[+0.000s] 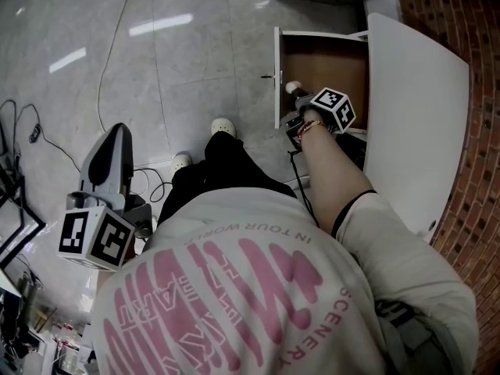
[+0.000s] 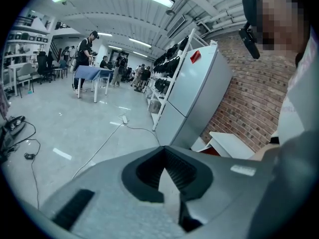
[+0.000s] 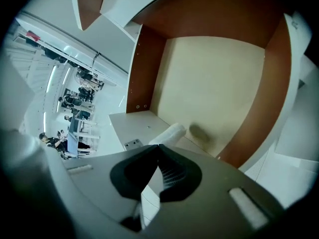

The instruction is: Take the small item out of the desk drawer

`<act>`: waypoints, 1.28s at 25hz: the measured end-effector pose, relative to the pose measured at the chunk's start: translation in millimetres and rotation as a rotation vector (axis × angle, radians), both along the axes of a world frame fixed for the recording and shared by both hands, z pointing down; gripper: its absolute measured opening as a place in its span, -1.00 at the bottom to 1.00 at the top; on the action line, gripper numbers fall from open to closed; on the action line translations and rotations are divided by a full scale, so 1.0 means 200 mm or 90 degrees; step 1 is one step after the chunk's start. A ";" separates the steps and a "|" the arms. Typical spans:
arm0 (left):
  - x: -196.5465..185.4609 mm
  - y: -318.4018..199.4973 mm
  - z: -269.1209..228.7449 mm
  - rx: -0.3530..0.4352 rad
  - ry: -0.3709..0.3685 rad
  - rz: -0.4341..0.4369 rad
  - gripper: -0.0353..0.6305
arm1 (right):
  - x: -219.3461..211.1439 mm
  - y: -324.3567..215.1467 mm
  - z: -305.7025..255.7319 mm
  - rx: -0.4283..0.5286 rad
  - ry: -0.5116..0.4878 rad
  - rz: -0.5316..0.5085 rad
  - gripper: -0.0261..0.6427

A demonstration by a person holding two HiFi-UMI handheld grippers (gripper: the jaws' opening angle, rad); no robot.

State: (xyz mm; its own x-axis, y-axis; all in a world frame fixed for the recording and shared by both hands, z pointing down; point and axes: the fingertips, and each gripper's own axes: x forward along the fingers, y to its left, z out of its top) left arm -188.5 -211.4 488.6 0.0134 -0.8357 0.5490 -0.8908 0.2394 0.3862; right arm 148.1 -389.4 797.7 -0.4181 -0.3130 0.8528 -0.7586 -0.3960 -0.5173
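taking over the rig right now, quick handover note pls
Left tool: shut, empty, held out to the side.
Right tool: shut on the small white item, over the open drawer.
Done: drawer open, item gripped; it seems to be off the drawer floor, judging by its shadow.
Left: bring the item clear of the drawer.

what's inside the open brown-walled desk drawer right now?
Brown-walled drawer: pale bottom panel looks bare, only a shadow on it. Small white cylinder is pinched in the right gripper above it. Near corner is hidden behind the gripper body.
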 end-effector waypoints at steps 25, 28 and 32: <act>-0.20 0.26 -0.26 0.116 0.030 0.038 -0.88 | -0.23 0.40 -0.44 0.084 -0.001 -0.035 -0.88; -0.23 0.28 -0.29 0.131 0.034 0.042 -0.88 | -0.28 0.42 -0.52 0.106 -0.010 -0.047 -0.88; -0.24 0.32 -0.33 0.146 0.039 0.051 -0.88 | -0.36 0.45 -0.64 0.140 -0.028 -0.062 -0.88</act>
State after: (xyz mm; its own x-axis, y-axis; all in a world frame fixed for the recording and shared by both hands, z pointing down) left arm -236.5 -147.2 422.3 0.1129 -0.9334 0.3408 -0.8766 0.0680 0.4765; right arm 75.5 -298.9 669.2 -0.4913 -0.4458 0.7483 -0.7622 -0.1958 -0.6171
